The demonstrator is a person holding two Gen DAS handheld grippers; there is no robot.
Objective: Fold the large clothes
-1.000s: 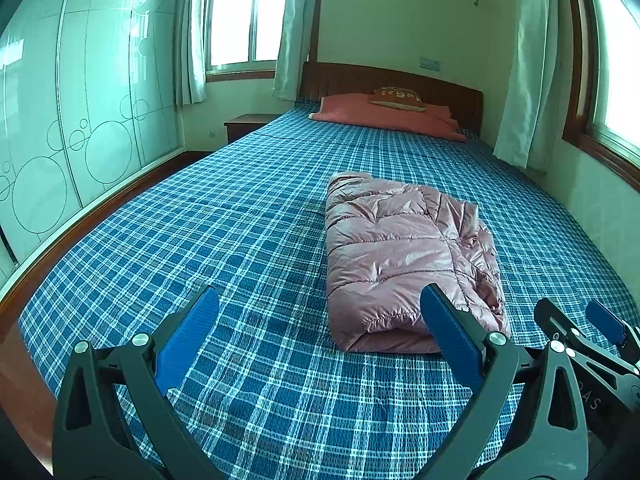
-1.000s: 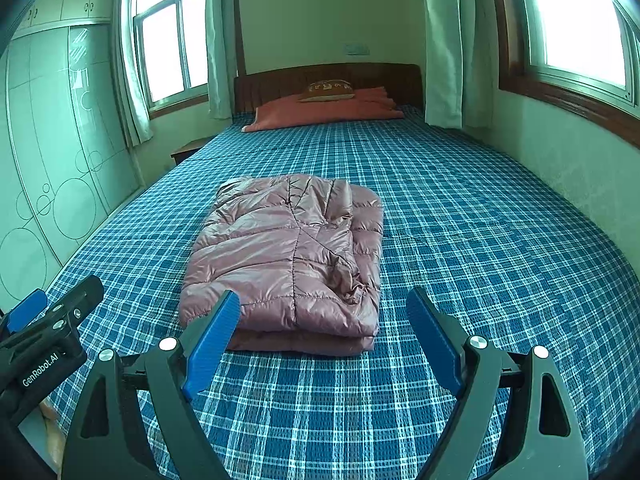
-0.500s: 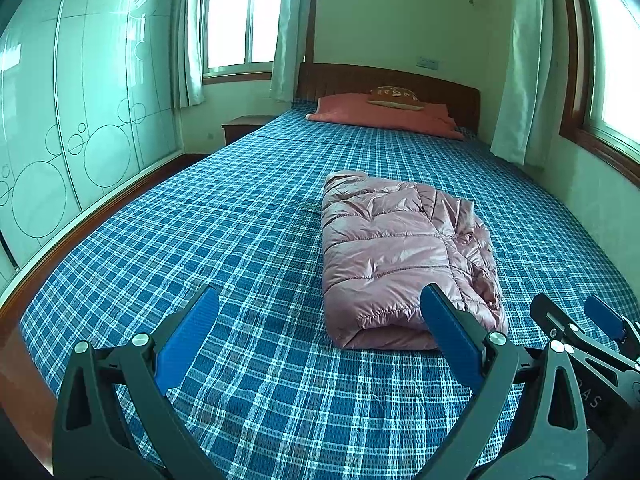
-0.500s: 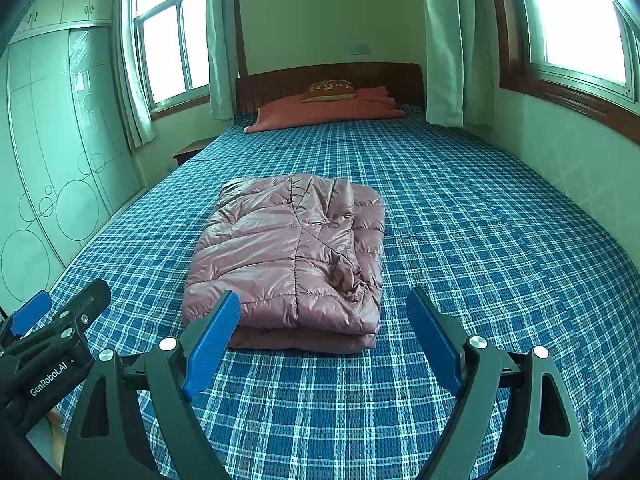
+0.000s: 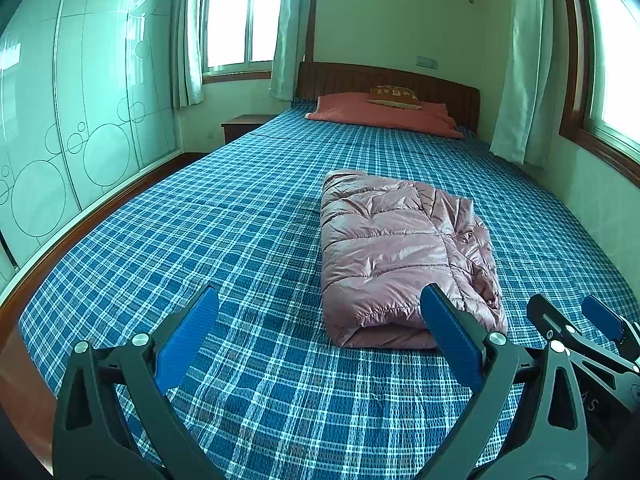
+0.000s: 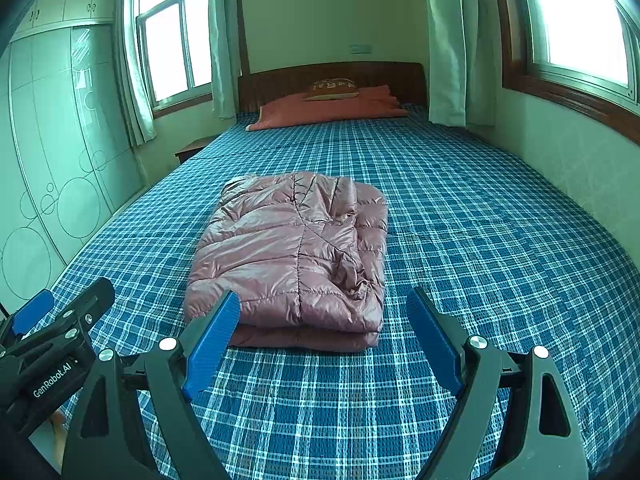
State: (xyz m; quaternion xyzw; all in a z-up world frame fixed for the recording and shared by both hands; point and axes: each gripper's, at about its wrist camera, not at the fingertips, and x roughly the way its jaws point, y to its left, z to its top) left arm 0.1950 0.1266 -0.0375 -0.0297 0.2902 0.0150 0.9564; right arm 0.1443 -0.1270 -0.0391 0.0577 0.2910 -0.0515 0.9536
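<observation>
A pink quilted down jacket (image 5: 396,248) lies folded into a thick rectangle on the blue plaid bed (image 5: 240,240). It also shows in the right wrist view (image 6: 296,256). My left gripper (image 5: 320,312) is open and empty, held above the bed's near end, left of the jacket's near edge. My right gripper (image 6: 324,312) is open and empty, just short of the jacket's near fold. The right gripper shows at the right edge of the left wrist view (image 5: 576,320); the left gripper shows at the left edge of the right wrist view (image 6: 60,308).
A salmon pillow (image 5: 384,114) with a small brown cushion (image 5: 394,94) lies at the wooden headboard (image 6: 332,78). A glass-fronted wardrobe (image 5: 60,120) stands on the left, a nightstand (image 5: 244,126) by the far window. The wall (image 6: 580,176) runs close along the bed's right side.
Both grippers have drawn back slightly and tilted up; the jacket sits a little farther off in both views. The jacket has not moved and both grippers stay open.
</observation>
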